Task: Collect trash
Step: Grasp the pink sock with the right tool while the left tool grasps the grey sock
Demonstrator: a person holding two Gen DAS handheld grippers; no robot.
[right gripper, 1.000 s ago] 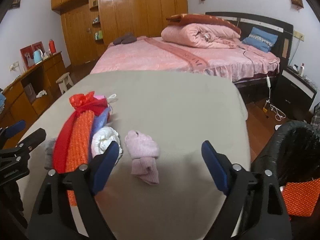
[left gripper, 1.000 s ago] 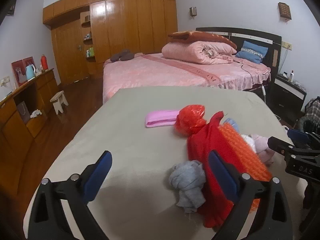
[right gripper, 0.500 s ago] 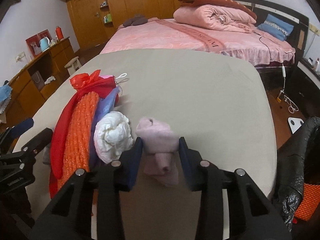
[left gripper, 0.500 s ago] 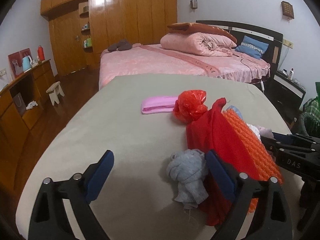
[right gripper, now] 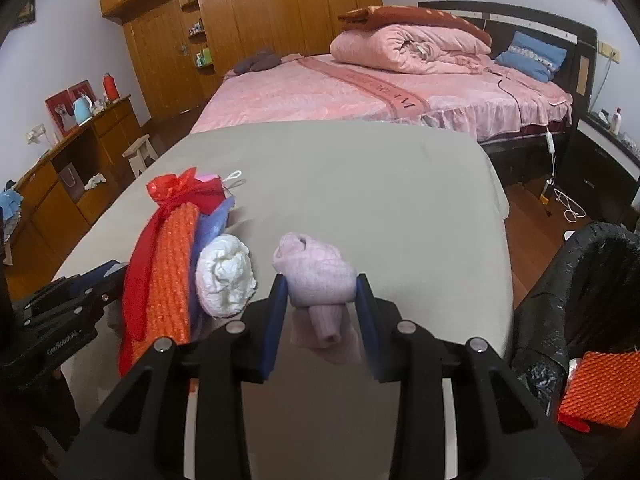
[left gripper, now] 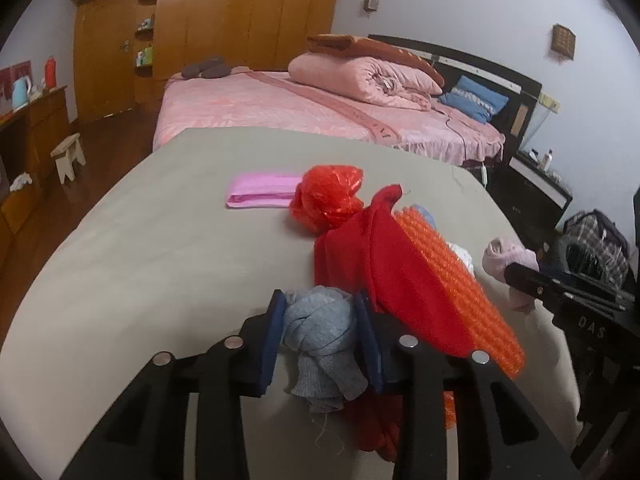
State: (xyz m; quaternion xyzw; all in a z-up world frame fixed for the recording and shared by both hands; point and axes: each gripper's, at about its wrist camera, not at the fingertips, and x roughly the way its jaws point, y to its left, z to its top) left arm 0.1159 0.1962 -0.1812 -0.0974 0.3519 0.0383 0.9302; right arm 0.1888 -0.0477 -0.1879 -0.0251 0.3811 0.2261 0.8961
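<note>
You've got both grips: left gripper (left gripper: pixel 320 332) just clamped onto grey knotted cloth wad (left gripper: pixel 320 320), right gripper (right gripper: pixel 320 312) pinching pink knotted cloth wad (right gripper: pixel 316 276), both near edge of grey table (right gripper: pixel 360 184). One orange mesh pc already in black trash bag (right gripper: pixel 576 292), far right. Left to do: red cloth, orange mesh, white wad, pink pouch.

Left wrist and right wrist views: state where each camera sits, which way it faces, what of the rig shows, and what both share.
Left wrist: on the left gripper, looking forward and down over the grey table toward the bed; its jaws, just closing, press a grey sock; the right gripper shows at the right edge.
Right wrist: on the right gripper, same heading; jaws clamp a pink sock; black trash bag at right.
Shared: table, bed, red cloth, orange bubble wrap.
</note>
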